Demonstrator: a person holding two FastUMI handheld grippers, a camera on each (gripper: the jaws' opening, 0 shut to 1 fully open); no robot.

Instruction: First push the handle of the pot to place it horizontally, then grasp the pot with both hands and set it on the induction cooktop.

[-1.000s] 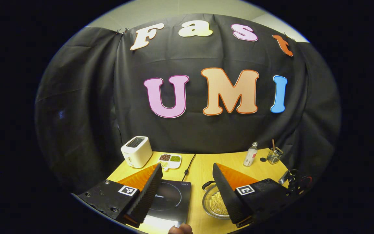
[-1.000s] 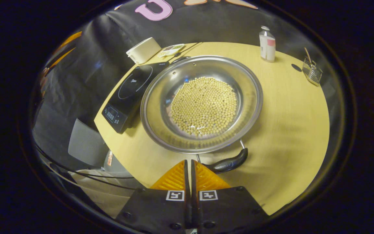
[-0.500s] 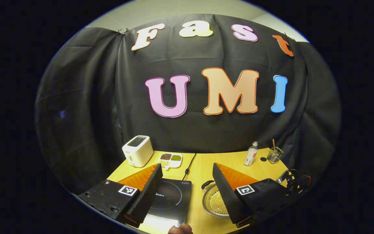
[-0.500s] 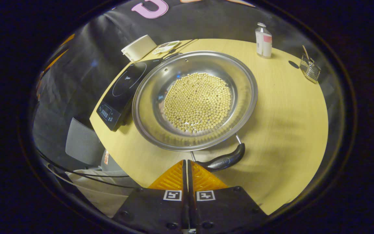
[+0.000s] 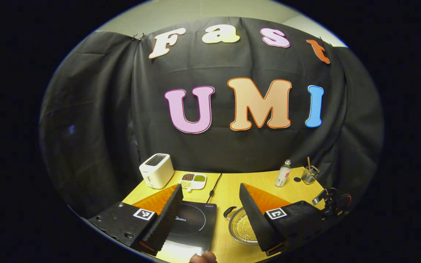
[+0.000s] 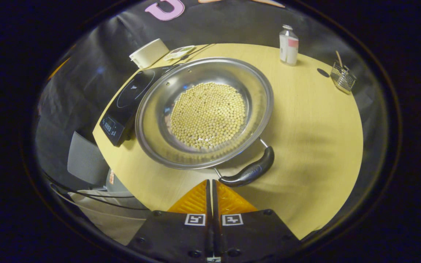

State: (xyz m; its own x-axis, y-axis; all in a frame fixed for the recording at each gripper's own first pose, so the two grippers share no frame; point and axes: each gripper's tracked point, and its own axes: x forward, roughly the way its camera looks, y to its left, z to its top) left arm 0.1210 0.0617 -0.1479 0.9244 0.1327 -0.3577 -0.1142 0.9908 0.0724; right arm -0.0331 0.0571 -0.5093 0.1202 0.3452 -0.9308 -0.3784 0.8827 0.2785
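Black cloth wall, pale ceiling, yellow wooden table

We stood in a staged kitchen booth, not a real home. A black cloth wall hung behind a yellow wooden table. On it sat a cooktop, a toaster, a pot of beans, a bottle and a divided snack dish.
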